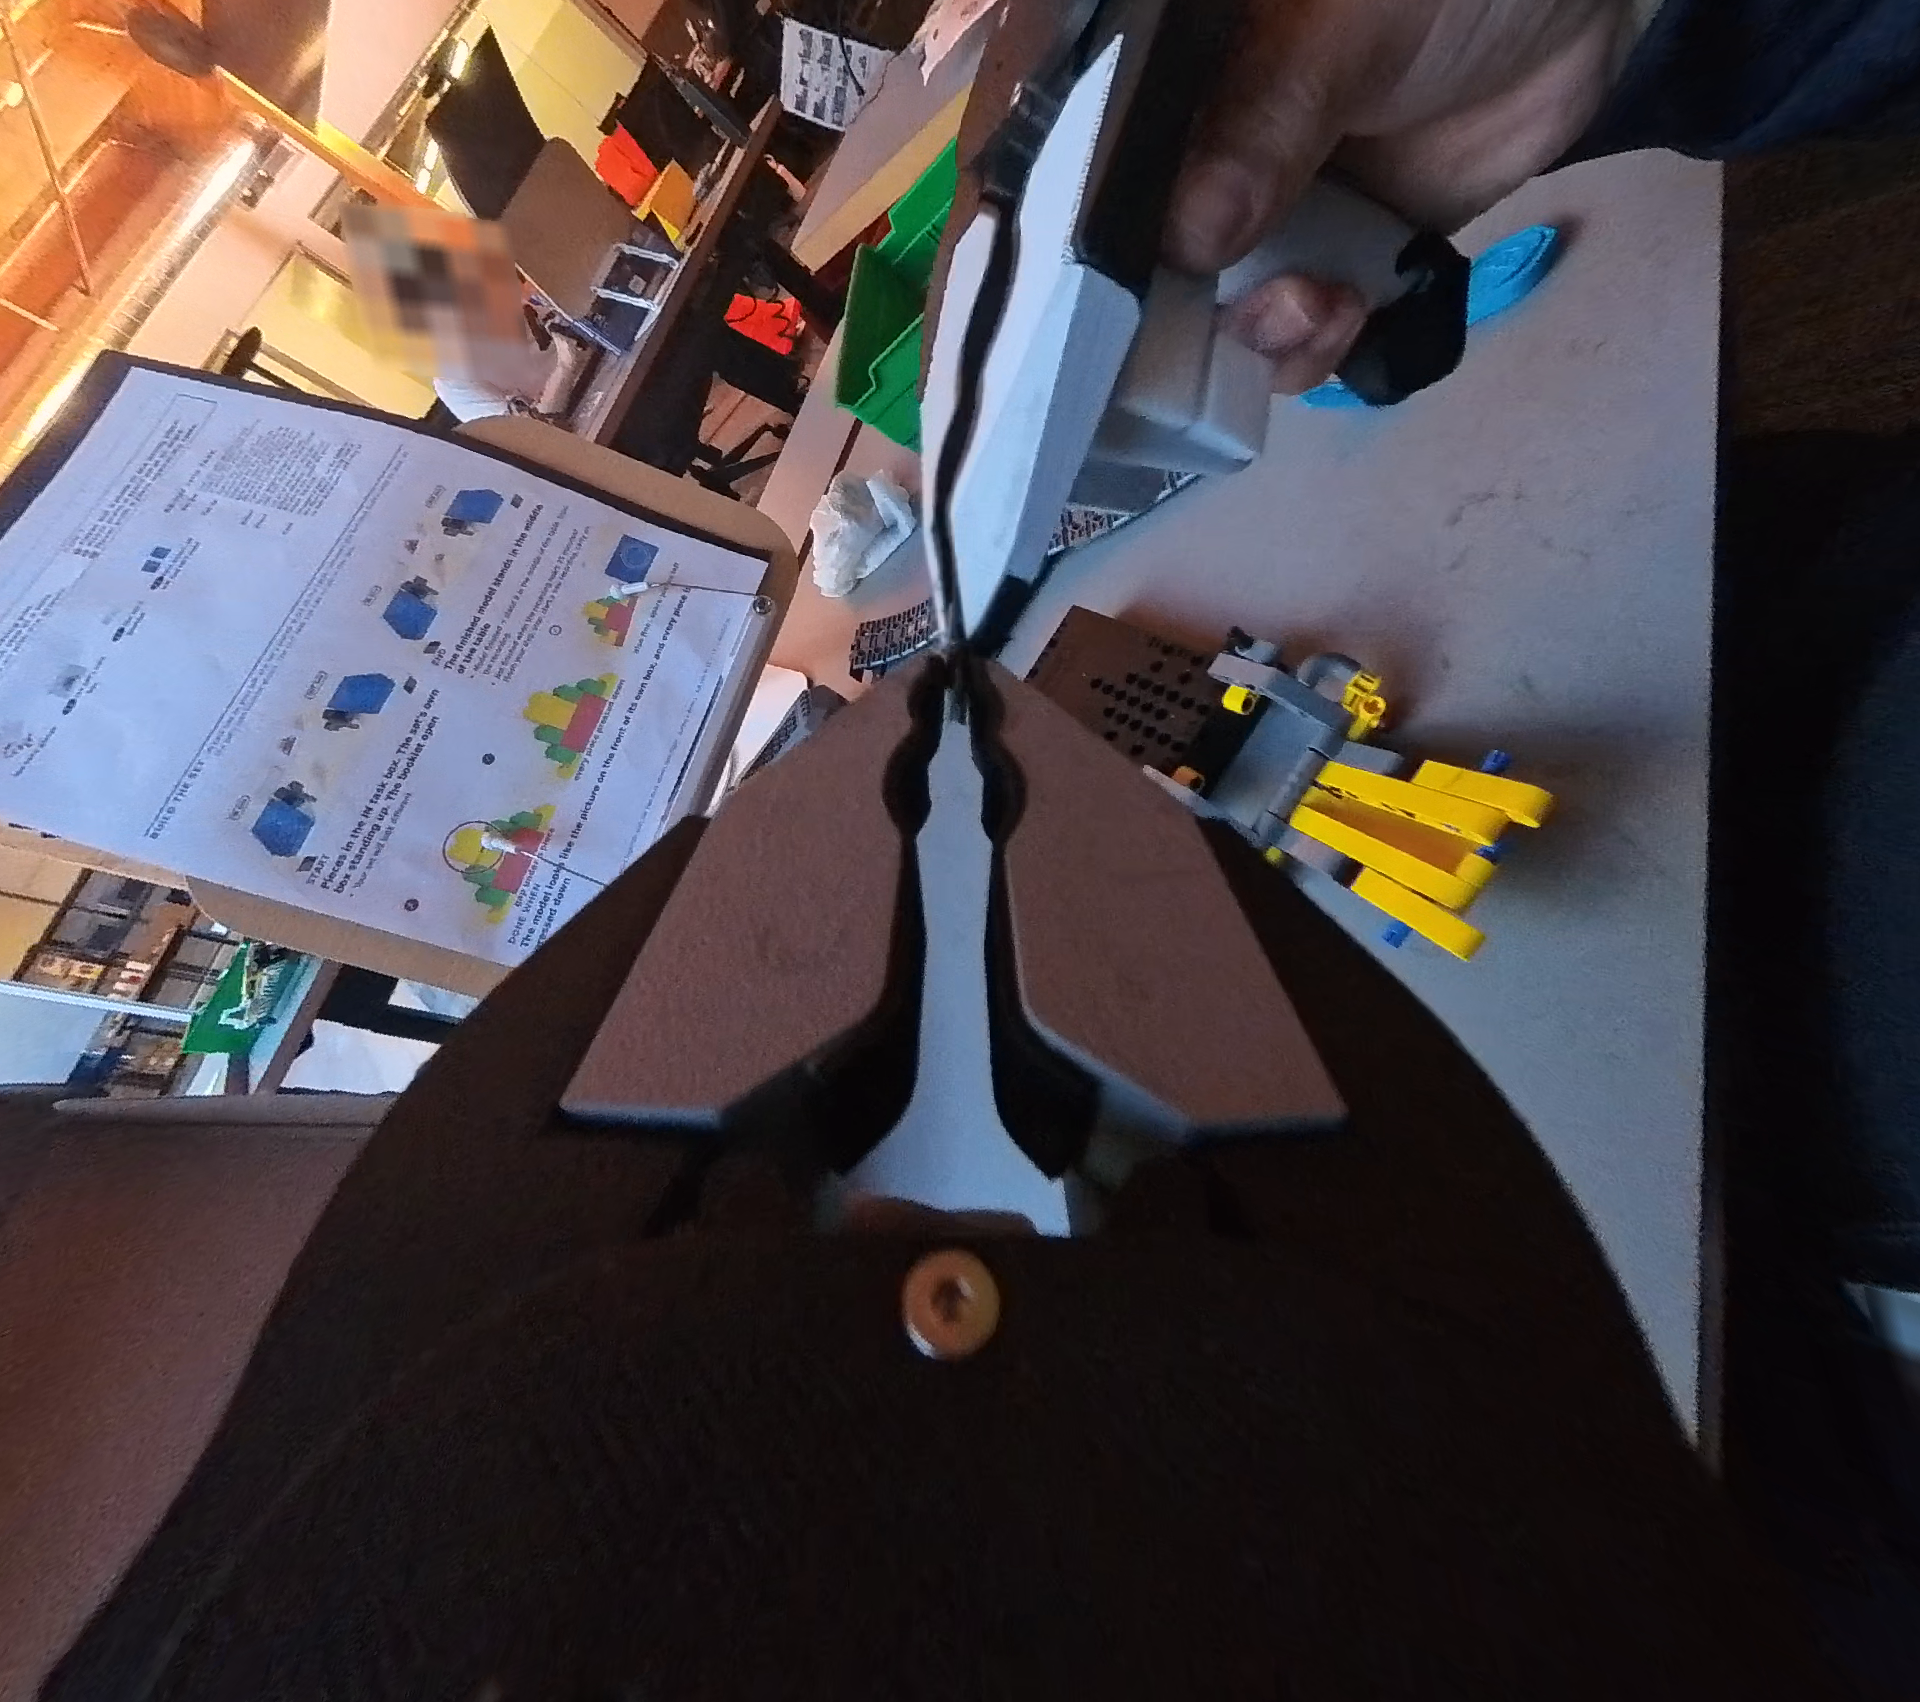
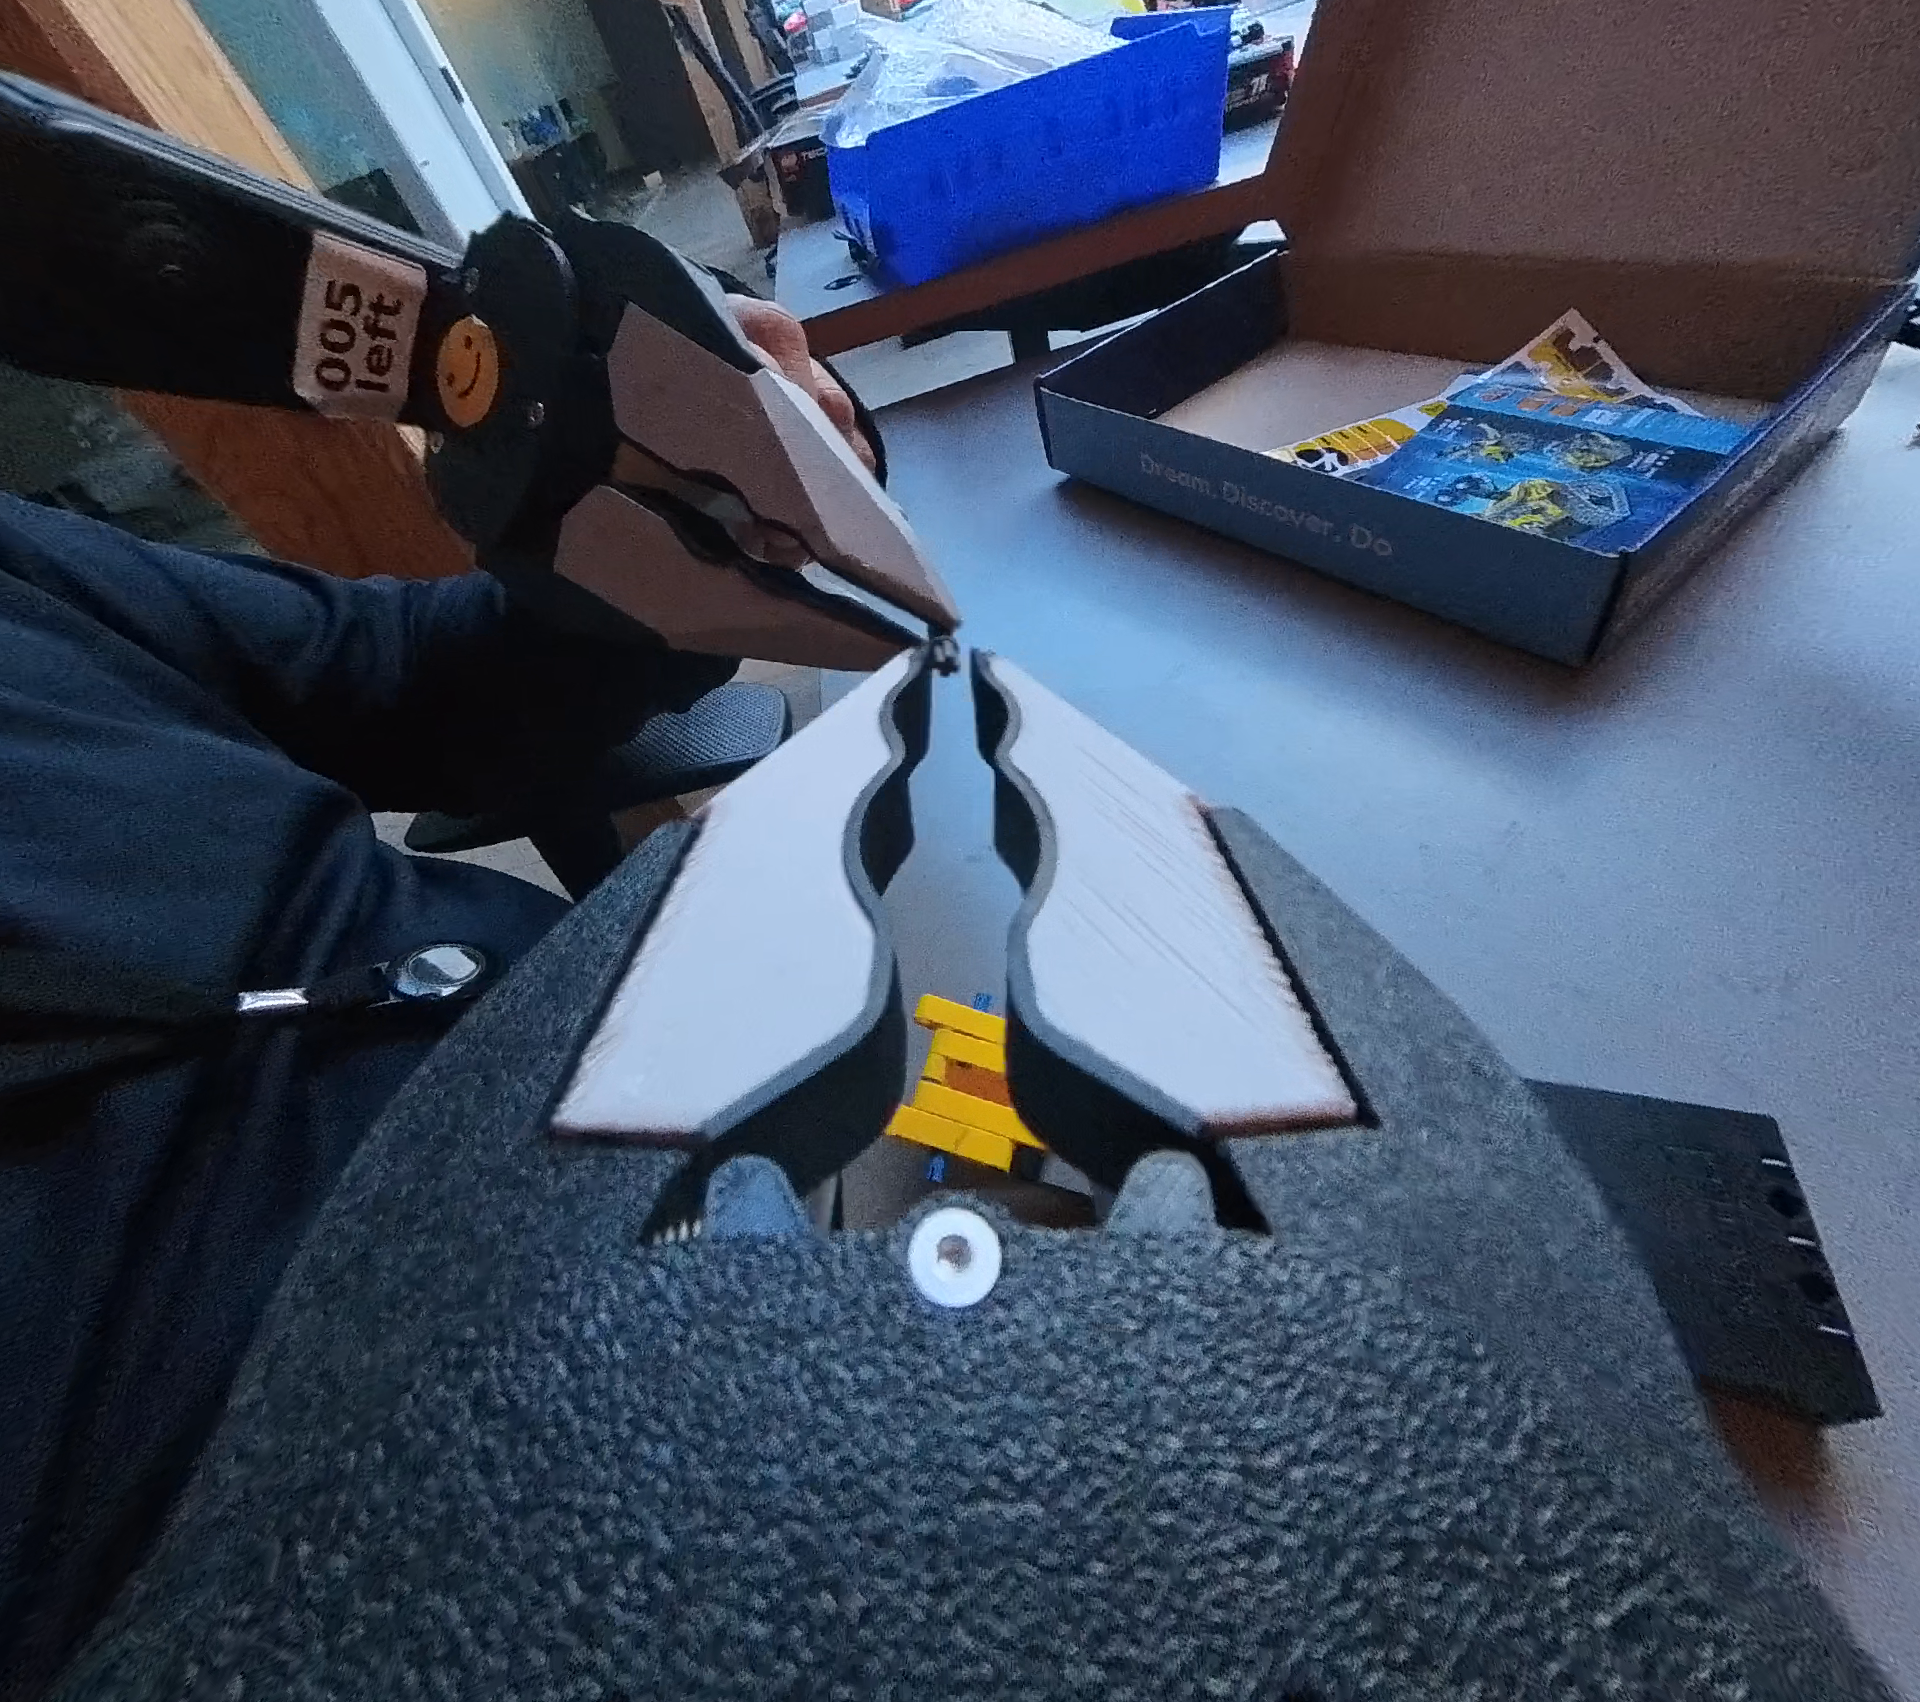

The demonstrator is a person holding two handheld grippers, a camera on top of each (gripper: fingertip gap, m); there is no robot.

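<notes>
— Left hand-held gripper (image 1: pixel 958 696), frame centre: what is it doing?
— Its jaws are closed on a tiny dark piece (image 2: pixel 945 651), held in the air above the table (image 1: pixel 1507 561).
— And the right hand-held gripper (image 2: pixel 950 660)?
— Tip to tip with it, its jaws a narrow gap apart; one fingertip is at the piece.
— What else?
— A yellow-grey model (image 1: pixel 1382 811) lies on the table at centre right, apart from both. An open box (image 2: pixel 1351 499) sits upper right, with leaflets inside.

Dim foreground, warm glow upper left, fisheye-warped, blurred edges.
</notes>
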